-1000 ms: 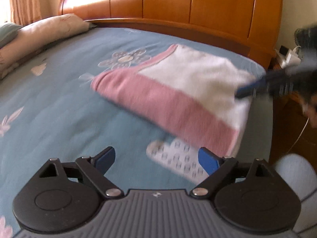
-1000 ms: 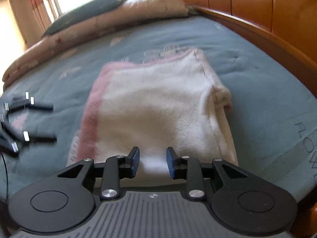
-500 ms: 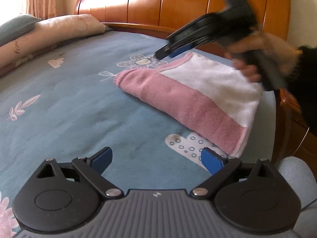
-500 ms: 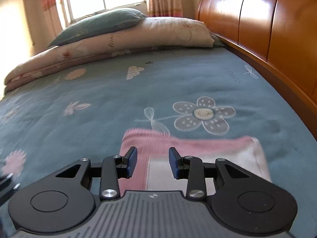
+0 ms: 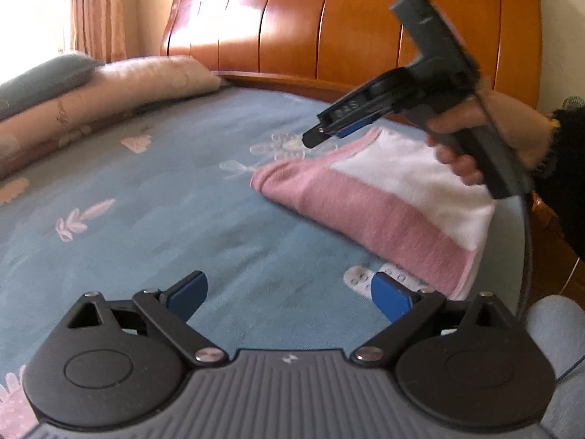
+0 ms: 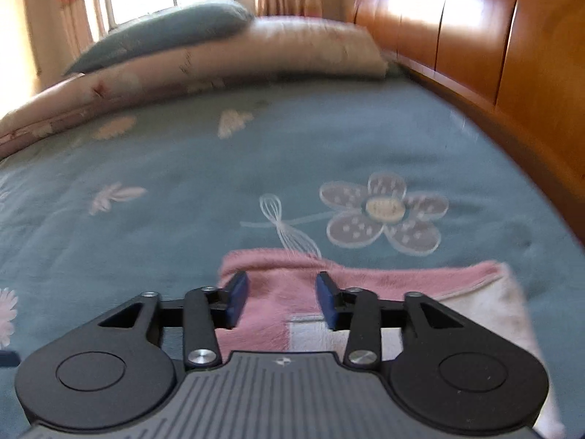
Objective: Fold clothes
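My left wrist camera looks down across the bed (image 5: 153,219) toward the headboard (image 5: 365,25). My right one sits close over the towel (image 6: 292,292), facing the pillows (image 6: 234,55). Both share towel, bed, headboard, pillows.

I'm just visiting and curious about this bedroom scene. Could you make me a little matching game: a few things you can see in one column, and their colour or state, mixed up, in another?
Things
1. folded towel
2. headboard
3. left gripper
4. bedsheet

Descriptions
A. blue-grey with printed flowers
B. jaws wide apart, nothing between them
C. pink and white, lying on the bed
D. glossy orange-brown wood

Pairs: 1-C, 2-D, 3-B, 4-A
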{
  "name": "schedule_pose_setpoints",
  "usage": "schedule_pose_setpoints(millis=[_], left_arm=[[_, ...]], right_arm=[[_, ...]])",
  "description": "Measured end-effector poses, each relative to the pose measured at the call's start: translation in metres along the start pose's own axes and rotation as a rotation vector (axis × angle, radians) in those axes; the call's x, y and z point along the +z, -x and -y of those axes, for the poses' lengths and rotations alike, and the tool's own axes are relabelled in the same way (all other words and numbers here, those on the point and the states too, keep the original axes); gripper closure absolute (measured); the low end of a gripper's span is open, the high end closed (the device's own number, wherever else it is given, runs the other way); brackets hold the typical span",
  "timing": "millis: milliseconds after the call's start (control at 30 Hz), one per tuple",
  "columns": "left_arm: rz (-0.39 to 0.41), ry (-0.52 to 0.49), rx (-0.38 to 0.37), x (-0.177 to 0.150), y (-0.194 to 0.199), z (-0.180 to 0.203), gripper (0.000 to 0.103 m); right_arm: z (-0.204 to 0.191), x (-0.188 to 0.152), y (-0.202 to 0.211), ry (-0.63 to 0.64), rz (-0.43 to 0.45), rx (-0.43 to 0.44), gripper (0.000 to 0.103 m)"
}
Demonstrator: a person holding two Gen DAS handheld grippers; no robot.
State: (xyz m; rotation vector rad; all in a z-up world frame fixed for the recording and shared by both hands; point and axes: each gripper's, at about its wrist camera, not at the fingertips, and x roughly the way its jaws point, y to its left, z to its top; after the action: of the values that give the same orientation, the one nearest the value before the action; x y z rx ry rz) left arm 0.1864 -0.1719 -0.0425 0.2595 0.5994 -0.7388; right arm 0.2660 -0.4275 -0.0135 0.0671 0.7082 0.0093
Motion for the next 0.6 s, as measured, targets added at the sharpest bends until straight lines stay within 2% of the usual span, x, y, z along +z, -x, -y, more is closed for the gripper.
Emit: schedule_pose_setpoints(millis=[67, 233, 267, 433, 533, 600], left_arm=[[0.031, -0.010, 0.006, 0.004, 0.011, 0.007, 0.007], [0.116, -0.009, 0.016, 0.015, 0.044, 0.026, 0.002], [0.136, -0.005, 0.017, 0.017, 0.051, 0.030, 0.001], [0.195, 0.035, -0.007, 0.024, 0.085, 0.045, 0.001], [0.215, 0.079, -0.019, 0.023, 0.101, 0.050, 0.001], [0.223, 0.110, -0.023, 0.021, 0.109, 0.054, 0.001]], right_arm=[[-0.009, 0.000, 0.028, 0.033, 0.038, -0.013, 0.038], [-0.022, -0.014, 0.099, 0.047, 0.142, -0.067, 0.004], [-0.024, -0.019, 0.113, 0.043, 0.162, -0.088, 0.000], [-0.025, -0.058, 0.166, -0.033, 0.198, -0.191, 0.000], [-0.022, -0.091, 0.185, -0.103, 0.181, -0.262, 0.000], [-0.024, -0.111, 0.192, -0.136, 0.162, -0.273, 0.000]])
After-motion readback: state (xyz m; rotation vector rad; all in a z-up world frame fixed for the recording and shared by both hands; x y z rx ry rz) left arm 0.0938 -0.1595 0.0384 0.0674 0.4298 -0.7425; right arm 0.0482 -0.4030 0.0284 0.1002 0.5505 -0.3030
